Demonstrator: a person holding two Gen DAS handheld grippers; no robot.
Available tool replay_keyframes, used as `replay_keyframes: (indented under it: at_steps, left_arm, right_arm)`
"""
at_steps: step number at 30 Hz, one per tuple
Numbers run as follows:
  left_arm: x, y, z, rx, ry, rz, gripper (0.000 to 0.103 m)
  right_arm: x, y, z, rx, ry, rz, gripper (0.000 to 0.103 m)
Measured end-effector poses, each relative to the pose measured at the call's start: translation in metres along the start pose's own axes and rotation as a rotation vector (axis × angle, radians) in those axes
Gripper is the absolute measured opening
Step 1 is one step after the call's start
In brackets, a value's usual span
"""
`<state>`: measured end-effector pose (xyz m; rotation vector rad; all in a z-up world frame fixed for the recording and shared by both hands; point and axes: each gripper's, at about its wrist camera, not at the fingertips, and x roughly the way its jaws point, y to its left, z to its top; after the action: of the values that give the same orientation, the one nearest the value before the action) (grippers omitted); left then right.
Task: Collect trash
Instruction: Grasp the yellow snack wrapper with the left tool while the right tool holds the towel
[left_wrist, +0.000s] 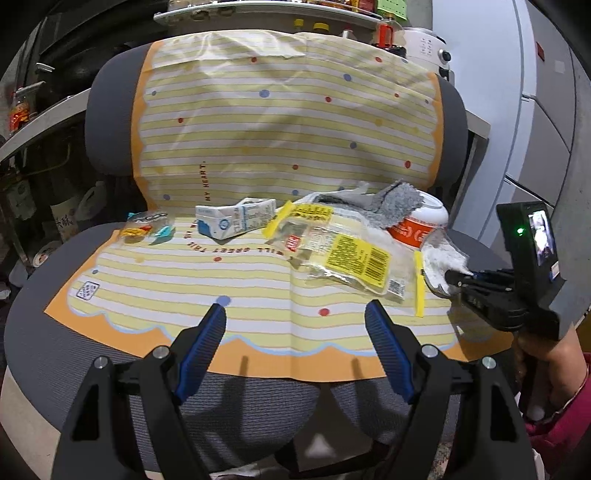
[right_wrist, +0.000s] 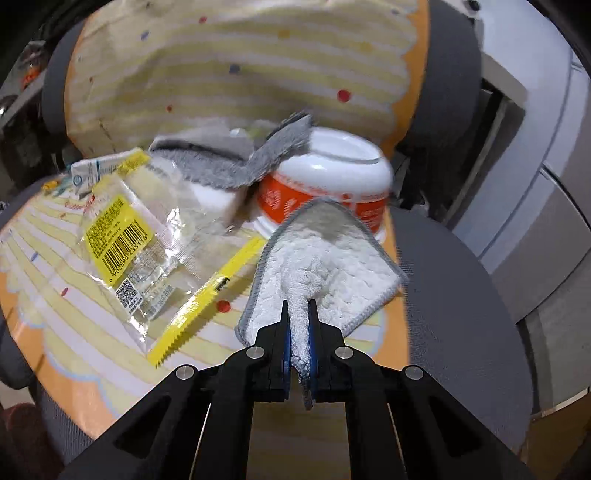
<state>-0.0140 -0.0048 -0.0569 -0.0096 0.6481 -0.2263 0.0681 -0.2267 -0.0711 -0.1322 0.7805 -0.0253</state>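
Trash lies on a yellow-striped sheet spread over a grey chair. From left to right it is a small candy wrapper, a flattened milk carton and a clear plastic wrapper with a yellow label. My left gripper hovers open above the seat's front edge, with nothing between its fingers. My right gripper is shut on a corner of a white cloth with grey edging. That cloth leans against a red and white bowl.
A grey cloth is draped behind the wrapper and over the bowl's rim. Shelves with bottles stand to the left, and grey cabinet doors to the right. A hand in a pink sleeve holds the right gripper.
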Motion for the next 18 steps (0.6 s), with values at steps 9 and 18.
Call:
replay_keyframes:
  at_steps: [9,18]
  left_arm:
    - [-0.006,0.023,0.008,-0.043,-0.024,0.032,0.076]
    - [0.022,0.019,0.004,-0.047,0.064,0.066,0.082]
  right_arm:
    - [-0.061,0.079,-0.039,-0.174,-0.018,0.355,0.008]
    - [-0.073,0.037,-0.054,-0.057,-0.043,0.209,0.008]
